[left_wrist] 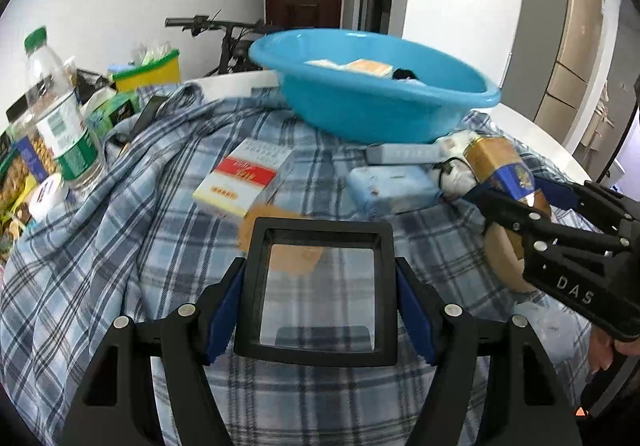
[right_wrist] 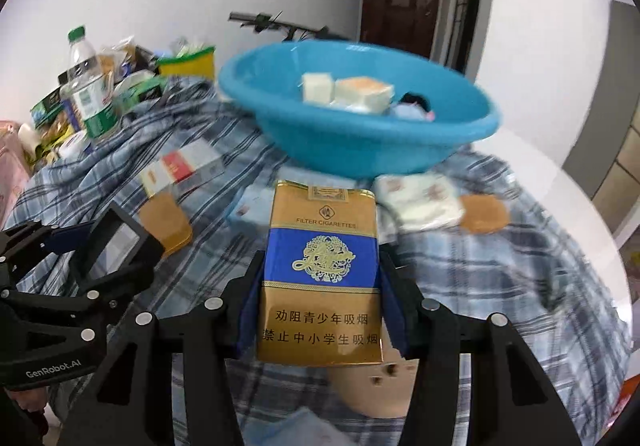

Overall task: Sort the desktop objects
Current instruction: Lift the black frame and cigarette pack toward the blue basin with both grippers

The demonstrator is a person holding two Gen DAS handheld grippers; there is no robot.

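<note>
My left gripper (left_wrist: 320, 286) is shut on a black-framed clear square box (left_wrist: 320, 286) and holds it above the plaid cloth; it also shows in the right wrist view (right_wrist: 116, 242). My right gripper (right_wrist: 322, 286) is shut on a gold and blue cigarette pack (right_wrist: 322, 266), held above the cloth in front of the blue basin (right_wrist: 360, 142); the pack also shows in the left wrist view (left_wrist: 504, 166). The basin (left_wrist: 372, 102) holds several small boxes. A red and white cigarette carton (left_wrist: 244, 178) lies on the cloth.
A plaid cloth (left_wrist: 120, 246) covers the round white table (right_wrist: 580, 214). A water bottle (left_wrist: 56, 114) and snack packets stand at the left. A light blue tissue pack (left_wrist: 392, 186), a grey bar (left_wrist: 404, 154), orange round coasters (right_wrist: 484, 212) and a white pack (right_wrist: 420, 198) lie near the basin.
</note>
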